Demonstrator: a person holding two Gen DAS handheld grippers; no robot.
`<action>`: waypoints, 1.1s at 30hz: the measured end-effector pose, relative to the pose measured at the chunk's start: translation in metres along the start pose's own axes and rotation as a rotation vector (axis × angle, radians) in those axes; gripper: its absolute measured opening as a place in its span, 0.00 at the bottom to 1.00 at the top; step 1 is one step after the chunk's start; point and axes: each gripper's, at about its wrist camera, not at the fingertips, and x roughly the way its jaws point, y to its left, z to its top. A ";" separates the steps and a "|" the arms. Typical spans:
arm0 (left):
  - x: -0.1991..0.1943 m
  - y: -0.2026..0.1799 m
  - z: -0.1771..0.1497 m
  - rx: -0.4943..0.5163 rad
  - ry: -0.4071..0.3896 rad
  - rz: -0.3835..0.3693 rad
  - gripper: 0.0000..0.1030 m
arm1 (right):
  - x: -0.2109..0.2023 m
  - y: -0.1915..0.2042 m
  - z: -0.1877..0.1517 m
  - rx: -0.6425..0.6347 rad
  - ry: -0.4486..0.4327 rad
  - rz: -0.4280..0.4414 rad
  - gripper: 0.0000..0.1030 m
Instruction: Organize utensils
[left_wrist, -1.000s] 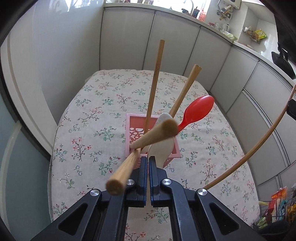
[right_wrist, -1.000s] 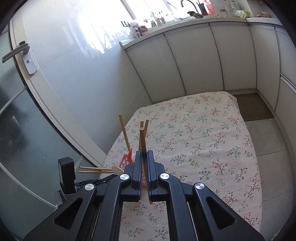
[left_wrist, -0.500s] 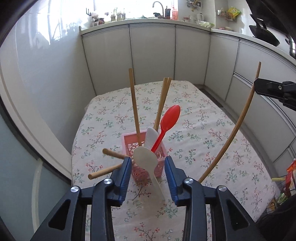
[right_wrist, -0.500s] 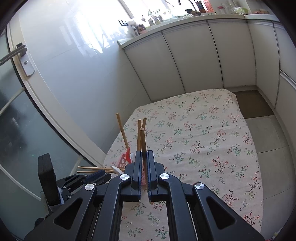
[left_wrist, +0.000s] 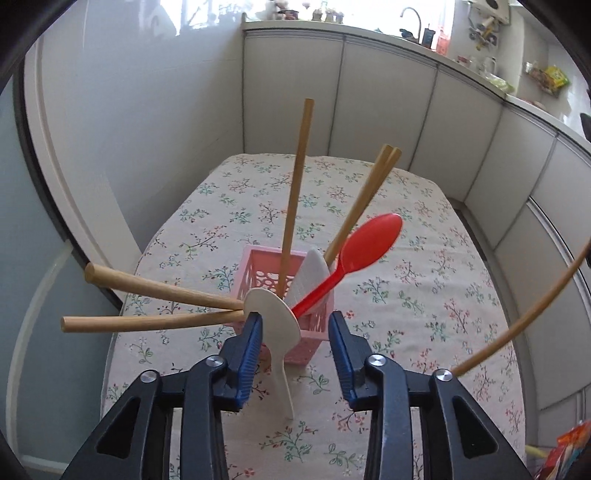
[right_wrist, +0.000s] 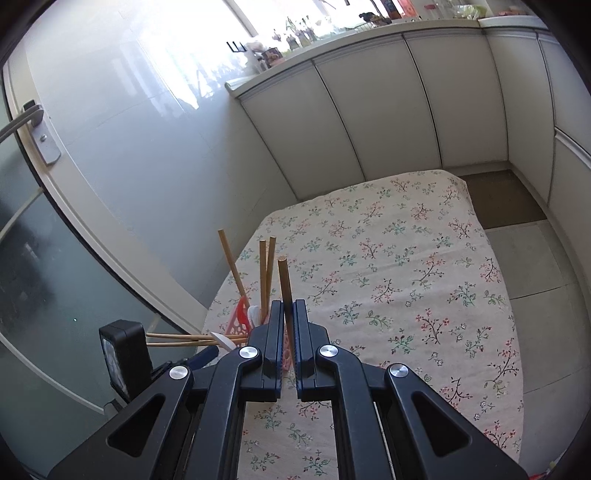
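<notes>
**Sorting utensils into the pink basket**

Looking down my left camera, the pink basket (left_wrist: 258, 273) sits at frame centre on the floral tablecloth (left_wrist: 424, 258). Standing in it are a single wooden stick (left_wrist: 295, 192) rising toward the top of the frame, a pair of chopsticks (left_wrist: 365, 195) leaning to the upper right, a red spoon (left_wrist: 354, 254) with its bowl out to the right, and a white piece (left_wrist: 312, 273) I can't identify between them. Two more wooden sticks (left_wrist: 155, 306) jut out to the left from the basket's near corner, almost level.

A white rice paddle (left_wrist: 275, 325) hangs at the basket's near edge, blade up, handle pointing to the bottom of the frame. It lies between the fingers of my left gripper (left_wrist: 295, 332), close against the left pad and clear of the right one. The jaws are partly apart and have just been closing a little; I see no squeeze on the paddle.

In my right camera, the right gripper (right_wrist: 289, 317) is closed on a wooden chopstick (right_wrist: 284, 280), which pokes up past the fingertips at frame centre. The basket (right_wrist: 240, 321) shows just left of those fingers. That same chopstick (left_wrist: 524, 317) arcs along the right edge of the left view.
</notes>
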 end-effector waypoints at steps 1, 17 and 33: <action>0.003 0.002 0.002 -0.021 0.007 0.007 0.21 | -0.001 -0.003 0.000 0.003 0.001 -0.002 0.04; -0.093 0.000 0.024 -0.021 -0.322 -0.146 0.01 | -0.011 -0.020 0.000 0.033 -0.013 0.003 0.04; -0.030 -0.001 0.044 0.063 -0.428 -0.105 0.02 | -0.005 -0.016 0.000 0.030 -0.016 -0.003 0.04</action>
